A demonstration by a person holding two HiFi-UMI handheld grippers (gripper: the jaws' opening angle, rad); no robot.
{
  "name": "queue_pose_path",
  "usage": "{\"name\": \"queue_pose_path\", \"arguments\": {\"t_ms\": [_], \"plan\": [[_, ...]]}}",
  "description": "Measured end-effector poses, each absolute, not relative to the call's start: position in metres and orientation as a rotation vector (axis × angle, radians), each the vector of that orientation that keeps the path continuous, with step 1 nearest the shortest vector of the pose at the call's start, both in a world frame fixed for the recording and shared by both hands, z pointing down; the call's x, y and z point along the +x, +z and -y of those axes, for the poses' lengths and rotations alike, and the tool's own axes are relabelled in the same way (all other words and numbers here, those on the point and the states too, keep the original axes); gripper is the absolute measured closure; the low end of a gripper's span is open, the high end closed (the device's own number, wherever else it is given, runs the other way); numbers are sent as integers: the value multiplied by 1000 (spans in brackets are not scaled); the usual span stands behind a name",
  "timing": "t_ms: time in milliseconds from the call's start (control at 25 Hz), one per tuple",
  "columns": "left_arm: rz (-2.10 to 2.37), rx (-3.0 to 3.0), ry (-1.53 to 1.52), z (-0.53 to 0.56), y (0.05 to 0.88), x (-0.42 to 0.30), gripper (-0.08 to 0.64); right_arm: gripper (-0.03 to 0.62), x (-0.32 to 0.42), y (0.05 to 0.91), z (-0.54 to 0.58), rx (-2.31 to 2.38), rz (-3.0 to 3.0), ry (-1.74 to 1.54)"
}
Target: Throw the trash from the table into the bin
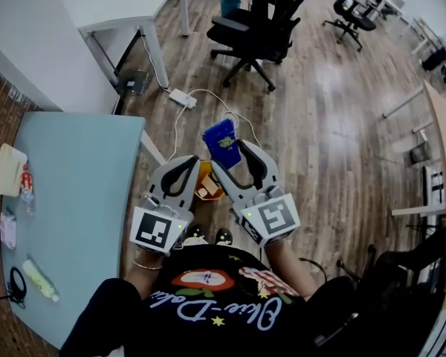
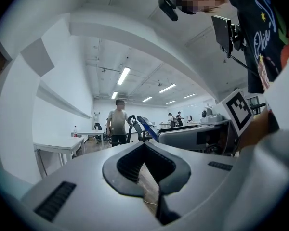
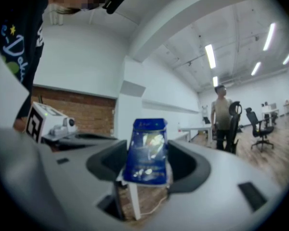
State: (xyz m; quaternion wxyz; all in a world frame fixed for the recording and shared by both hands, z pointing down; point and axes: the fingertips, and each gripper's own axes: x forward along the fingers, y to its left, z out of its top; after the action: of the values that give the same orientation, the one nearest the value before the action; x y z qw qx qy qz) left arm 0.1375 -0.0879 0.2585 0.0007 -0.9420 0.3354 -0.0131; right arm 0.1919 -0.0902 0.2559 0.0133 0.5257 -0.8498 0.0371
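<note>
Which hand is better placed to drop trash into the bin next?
Right. The right gripper grips the blue packet close to the orange bin on the floor. The left gripper has nothing between its jaws.

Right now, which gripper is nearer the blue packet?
Right. The right gripper clamps the blue packet in its jaws; the left gripper sits alongside, shut and empty.

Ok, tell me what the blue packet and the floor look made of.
Blue packet: likely plastic or foil film, glossy; bright glare patches on its face. Floor: wood or wood-look laminate planks, satin sheen; grain streaks and soft light reflections.
</note>
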Motion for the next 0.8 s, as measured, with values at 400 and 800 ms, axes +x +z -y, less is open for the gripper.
{"name": "queue_pose_path", "arguments": {"t_ms": [400, 800], "plan": [[-1113, -2987, -39, 95, 270, 118, 549, 322, 177, 270, 91, 1613, 2599, 149], [-1104, -2965, -13, 96, 265, 118, 549, 322, 178, 265, 94, 1604, 2594, 121]]}}
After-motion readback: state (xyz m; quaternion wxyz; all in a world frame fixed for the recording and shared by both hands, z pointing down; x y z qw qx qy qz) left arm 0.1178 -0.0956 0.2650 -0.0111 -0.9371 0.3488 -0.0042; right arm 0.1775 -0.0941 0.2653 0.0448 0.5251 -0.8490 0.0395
